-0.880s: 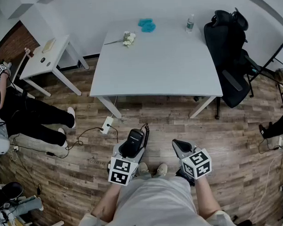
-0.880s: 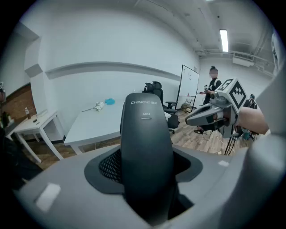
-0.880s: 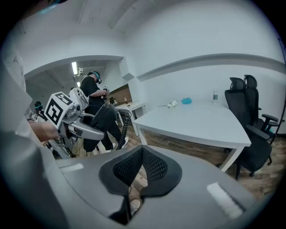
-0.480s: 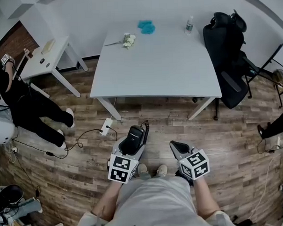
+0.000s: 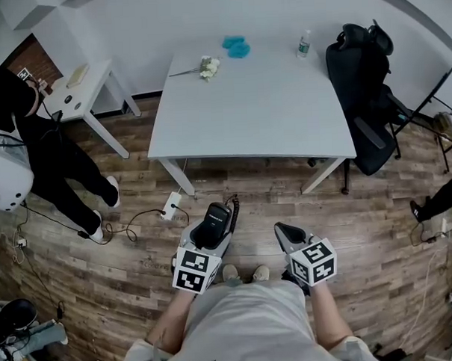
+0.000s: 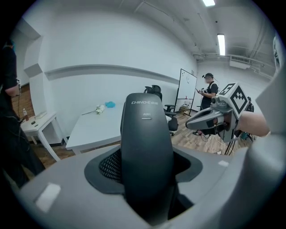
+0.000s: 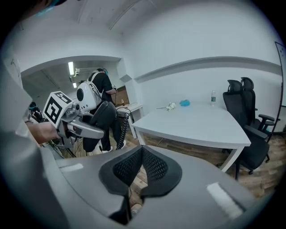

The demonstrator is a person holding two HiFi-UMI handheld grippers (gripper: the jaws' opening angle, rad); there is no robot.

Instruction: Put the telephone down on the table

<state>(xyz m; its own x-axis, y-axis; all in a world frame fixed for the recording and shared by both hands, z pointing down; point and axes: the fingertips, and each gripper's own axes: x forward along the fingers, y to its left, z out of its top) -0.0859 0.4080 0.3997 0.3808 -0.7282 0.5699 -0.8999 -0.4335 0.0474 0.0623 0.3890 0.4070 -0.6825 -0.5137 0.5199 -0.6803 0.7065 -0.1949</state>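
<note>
A black telephone handset [image 5: 214, 223] with a coiled cord [image 5: 232, 215] stands between the jaws of my left gripper [image 5: 210, 233], which is shut on it. In the left gripper view the handset [image 6: 146, 156] fills the gap between both pads. My right gripper [image 5: 287, 235] is shut with nothing in it; in its own view the black pads [image 7: 142, 167] meet. Both grippers hang over the wooden floor, well short of the white table [image 5: 253, 107]. The left gripper [image 7: 85, 118] with the handset also shows in the right gripper view.
On the table lie a white flower sprig [image 5: 204, 65], a blue cloth [image 5: 236, 43] and a water bottle [image 5: 303, 39]. A black office chair [image 5: 368, 87] stands at its right. A person [image 5: 30, 140] stands by a small side table [image 5: 76, 89]. A power strip [image 5: 170, 204] lies on the floor.
The person at the left has stood up and shifted toward the side table. Both grippers have stayed where they were, the handset still in the left one.
</note>
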